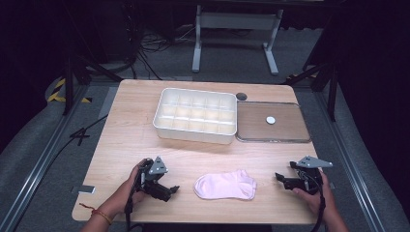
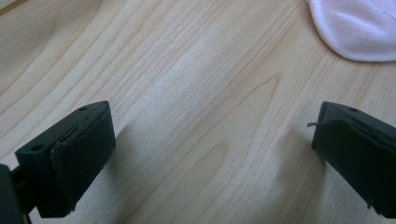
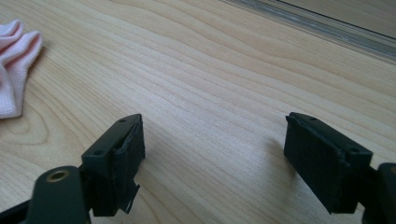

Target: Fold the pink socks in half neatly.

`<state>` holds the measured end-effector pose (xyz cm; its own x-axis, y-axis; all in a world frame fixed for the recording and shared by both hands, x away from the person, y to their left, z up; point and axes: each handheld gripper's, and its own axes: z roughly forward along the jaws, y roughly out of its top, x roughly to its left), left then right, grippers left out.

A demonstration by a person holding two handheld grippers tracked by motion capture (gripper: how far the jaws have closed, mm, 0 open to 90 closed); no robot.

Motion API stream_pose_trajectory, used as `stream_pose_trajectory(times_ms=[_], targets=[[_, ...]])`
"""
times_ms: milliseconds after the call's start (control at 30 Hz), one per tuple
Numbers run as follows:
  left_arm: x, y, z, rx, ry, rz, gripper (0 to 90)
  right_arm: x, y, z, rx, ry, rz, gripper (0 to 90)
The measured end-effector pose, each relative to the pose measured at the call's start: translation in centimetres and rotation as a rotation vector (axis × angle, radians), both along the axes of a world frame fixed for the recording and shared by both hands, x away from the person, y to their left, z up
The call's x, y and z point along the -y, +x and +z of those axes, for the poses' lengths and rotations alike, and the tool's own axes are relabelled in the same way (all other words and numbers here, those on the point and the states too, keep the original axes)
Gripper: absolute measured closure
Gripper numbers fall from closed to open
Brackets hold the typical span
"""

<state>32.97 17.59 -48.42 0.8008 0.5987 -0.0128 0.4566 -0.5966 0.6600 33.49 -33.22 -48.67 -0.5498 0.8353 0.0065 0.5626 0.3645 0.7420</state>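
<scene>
OK, both my hand-held grippers, left [image 1: 170,189] and right [image 1: 280,178], gape empty flanking the pink sock [image 1: 225,185] flat on the tabletop [image 1: 125,130]; I'd pinch opposite ends low, evenly.

The pink sock [image 2: 355,28] runs off the top edge past the right jaw. The little white round thing [image 1: 270,120] is too small to tell.
</scene>
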Motion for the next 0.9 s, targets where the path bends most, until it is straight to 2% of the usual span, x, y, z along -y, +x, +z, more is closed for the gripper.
stream_pose_trajectory(times_ms=[767, 900], targets=[[-0.20, 0.18, -0.02, 0.001, -0.003, -0.030, 0.0, 0.11, -0.06, 0.07, -0.009, 0.002, 0.000, 20.9], [-0.21, 0.19, -0.02, 0.000, -0.004, -0.033, 0.0, 0.32, -0.08, 0.12, -0.010, 0.001, -0.001, 23.0]])
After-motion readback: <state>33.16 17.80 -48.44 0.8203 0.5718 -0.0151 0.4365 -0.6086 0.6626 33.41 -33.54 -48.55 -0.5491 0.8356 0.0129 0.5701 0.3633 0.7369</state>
